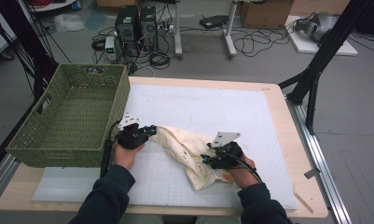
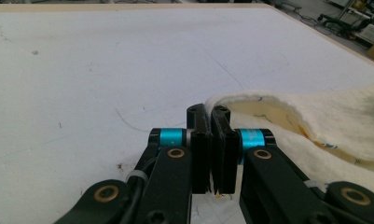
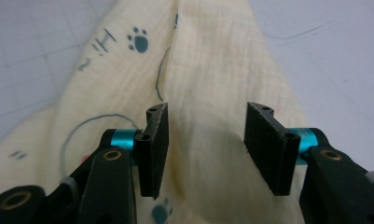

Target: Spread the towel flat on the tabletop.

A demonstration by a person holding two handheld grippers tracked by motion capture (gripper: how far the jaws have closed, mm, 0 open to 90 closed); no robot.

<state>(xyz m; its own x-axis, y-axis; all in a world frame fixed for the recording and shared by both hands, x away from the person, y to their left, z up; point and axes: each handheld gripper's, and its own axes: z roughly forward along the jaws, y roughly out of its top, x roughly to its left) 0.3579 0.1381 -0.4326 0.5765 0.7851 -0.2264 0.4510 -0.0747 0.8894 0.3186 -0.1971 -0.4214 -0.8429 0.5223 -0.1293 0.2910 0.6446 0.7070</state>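
Observation:
A cream cloth (image 1: pixel 190 150) printed with paw marks and line drawings lies crumpled on the white mat (image 1: pixel 212 105). My left gripper (image 1: pixel 150 131) is at the cloth's left corner, which rises a little off the mat to meet it. In the left gripper view the gripper (image 2: pixel 211 112) has its jaws pressed together, and the cloth's edge (image 2: pixel 315 116) runs in at their tips. My right gripper (image 1: pixel 206 158) hovers over the cloth's right part. In the right gripper view the gripper (image 3: pixel 205 140) is open, its jaws well apart, with the cloth (image 3: pixel 212 60) below them and no pad pressing it.
A green woven basket (image 1: pixel 31 140) stands at the table's left edge, close to my left hand. The wooden table rim (image 1: pixel 287 140) frames the mat. On the floor beyond are computer towers (image 1: pixel 135 25), cables and black stand legs (image 1: pixel 315 74).

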